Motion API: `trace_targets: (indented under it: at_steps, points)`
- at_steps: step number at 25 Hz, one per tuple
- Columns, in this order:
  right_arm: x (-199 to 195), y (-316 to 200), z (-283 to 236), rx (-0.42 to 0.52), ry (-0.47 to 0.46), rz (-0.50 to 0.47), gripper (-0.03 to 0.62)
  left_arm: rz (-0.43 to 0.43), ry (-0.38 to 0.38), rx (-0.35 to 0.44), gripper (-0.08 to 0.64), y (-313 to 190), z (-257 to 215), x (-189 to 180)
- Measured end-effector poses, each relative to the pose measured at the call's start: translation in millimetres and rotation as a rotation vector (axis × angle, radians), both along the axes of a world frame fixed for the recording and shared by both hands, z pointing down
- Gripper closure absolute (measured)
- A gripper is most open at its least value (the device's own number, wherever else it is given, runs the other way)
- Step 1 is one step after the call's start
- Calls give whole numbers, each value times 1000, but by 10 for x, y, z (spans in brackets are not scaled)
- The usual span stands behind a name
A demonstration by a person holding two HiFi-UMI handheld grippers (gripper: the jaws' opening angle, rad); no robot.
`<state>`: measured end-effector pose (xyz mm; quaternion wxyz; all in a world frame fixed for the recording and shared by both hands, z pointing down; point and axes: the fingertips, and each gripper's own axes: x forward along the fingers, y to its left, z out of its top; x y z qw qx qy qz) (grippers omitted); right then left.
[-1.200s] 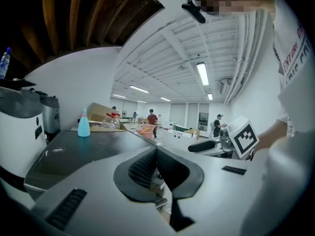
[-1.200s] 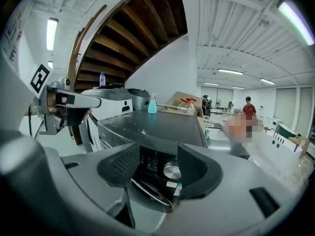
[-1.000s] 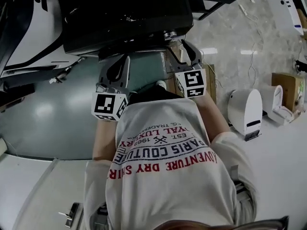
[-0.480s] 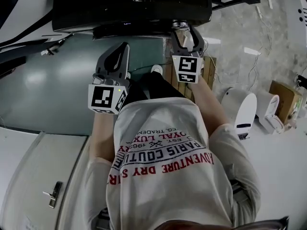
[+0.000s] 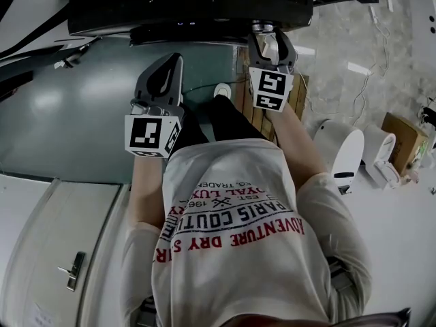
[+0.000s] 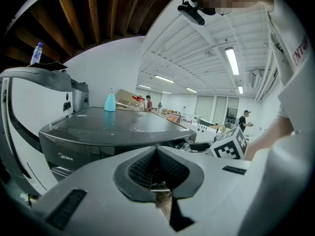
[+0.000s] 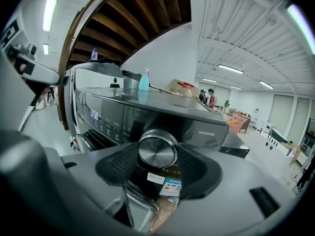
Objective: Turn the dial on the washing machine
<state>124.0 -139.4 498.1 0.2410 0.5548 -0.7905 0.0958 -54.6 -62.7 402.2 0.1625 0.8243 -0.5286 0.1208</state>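
The dark washing machine (image 5: 191, 5) fills the top of the head view. Its round silver dial (image 7: 157, 150) sits on the control panel beside a lit display. My right gripper (image 7: 157, 157) points straight at the dial, which lies between the two black pads. The jaws are opening and the pads stand just beside the dial's rim. From the head view, the right gripper (image 5: 267, 38) reaches the dial (image 5: 262, 26) at the machine's front. My left gripper (image 5: 169, 65) hangs lower, away from the machine, and it is shut (image 6: 156, 167) with nothing in it.
A blue spray bottle (image 7: 143, 80) and a box stand on the machine's top. A wooden pallet (image 5: 300, 94) lies under my right arm. A white appliance (image 5: 344, 152) and a cardboard box (image 5: 405, 131) sit on the floor at right. A white door with a handle (image 5: 71, 271) is at lower left.
My right gripper has moved up from beside the machine's front edge to the dial. The left gripper keeps its place by my side, and the view has shifted toward the machine.
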Motion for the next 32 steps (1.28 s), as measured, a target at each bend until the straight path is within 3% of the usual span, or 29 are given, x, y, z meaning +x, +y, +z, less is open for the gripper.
trace_targets:
  at_steps: [6,15,20,23,27,32]
  points:
    - [69,2,50,-38,-35,0,328,-4,-5,11,545,24,-9,-42]
    - [126,-15,68,-161,-316,78,328,17,9,12,545,21,1,26]
    - [141,-3,82,-175,-409,92,328,37,21,10,545,31,-4,81]
    - [139,-2,46,-132,-334,74,327,42,18,0,545,24,14,93]
    - [79,40,-90,17,-31,32,308,48,26,-1,545,23,-23,127]
    - [-17,52,79,44,162,-5,295,60,20,6,545,32,-45,126]
